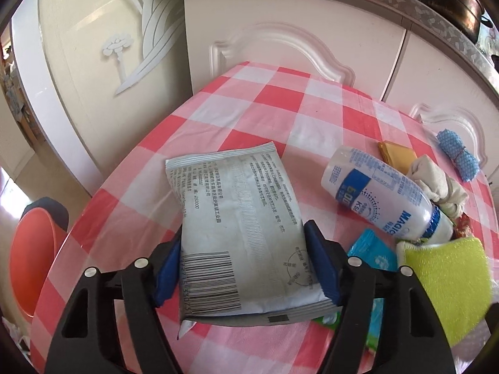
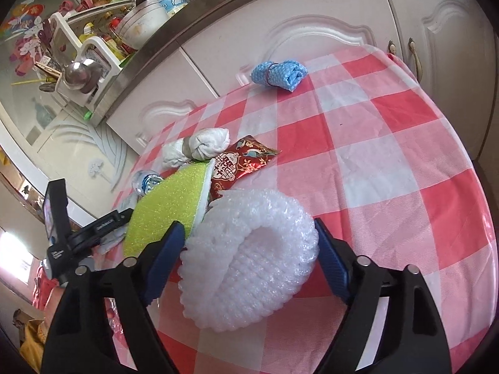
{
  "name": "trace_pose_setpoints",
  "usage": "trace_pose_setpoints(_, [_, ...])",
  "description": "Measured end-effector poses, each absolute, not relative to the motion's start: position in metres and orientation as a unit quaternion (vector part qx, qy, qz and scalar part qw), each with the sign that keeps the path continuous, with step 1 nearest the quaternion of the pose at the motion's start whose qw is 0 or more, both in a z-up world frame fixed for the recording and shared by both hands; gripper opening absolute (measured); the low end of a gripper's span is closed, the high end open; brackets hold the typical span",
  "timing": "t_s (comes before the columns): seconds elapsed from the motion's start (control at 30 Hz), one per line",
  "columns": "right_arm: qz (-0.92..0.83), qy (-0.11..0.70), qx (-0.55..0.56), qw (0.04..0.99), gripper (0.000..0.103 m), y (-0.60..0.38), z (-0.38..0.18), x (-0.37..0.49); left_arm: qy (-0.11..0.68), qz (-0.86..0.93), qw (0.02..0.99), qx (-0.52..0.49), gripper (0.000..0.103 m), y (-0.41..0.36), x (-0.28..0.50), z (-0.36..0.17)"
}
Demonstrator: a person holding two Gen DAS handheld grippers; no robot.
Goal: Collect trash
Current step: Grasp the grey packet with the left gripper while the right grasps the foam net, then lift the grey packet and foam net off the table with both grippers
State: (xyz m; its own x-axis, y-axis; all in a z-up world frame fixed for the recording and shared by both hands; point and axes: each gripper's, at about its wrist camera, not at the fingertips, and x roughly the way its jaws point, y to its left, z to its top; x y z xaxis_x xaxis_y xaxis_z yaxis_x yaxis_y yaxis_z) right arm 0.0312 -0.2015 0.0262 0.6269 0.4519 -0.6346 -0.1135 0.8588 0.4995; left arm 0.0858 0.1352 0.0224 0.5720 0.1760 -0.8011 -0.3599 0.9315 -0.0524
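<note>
Pickup stage: the left gripper (image 1: 244,268) clasps the packet (image 1: 240,233) low in frame, the right gripper (image 2: 249,261) hugs the bubble wrap (image 2: 249,261) on the tabletop (image 2: 389,155); next, probably lifting both binward.

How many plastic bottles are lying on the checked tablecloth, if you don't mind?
1: the white bottle lies on its side right of the silver packet; clutter may hide others.
</note>
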Motion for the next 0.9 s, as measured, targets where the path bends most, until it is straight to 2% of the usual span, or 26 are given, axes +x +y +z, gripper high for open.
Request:
trace_pose_setpoints(0.07, [0.154, 0.4, 0.209, 0.879, 0.073, -0.202, 0.025, 0.03, 0.438, 0.147, 0.881, -0.104, 0.071, 0.137, 0.079, 0.023])
trace_pose_setpoints(0.43, [0.127, 0.386, 0.197, 0.892, 0.062, -0.201, 0.027, 0.016, 0.431, 0.103, 0.889, -0.113, 0.07, 0.155, 0.021, 0.033])
trace_pose_setpoints(0.9, [0.098, 0.369, 0.246, 0.891, 0.06, -0.211, 0.028, -0.015, 0.434, 0.04, 0.894, -0.103, 0.071, 0.179, -0.057, 0.03])
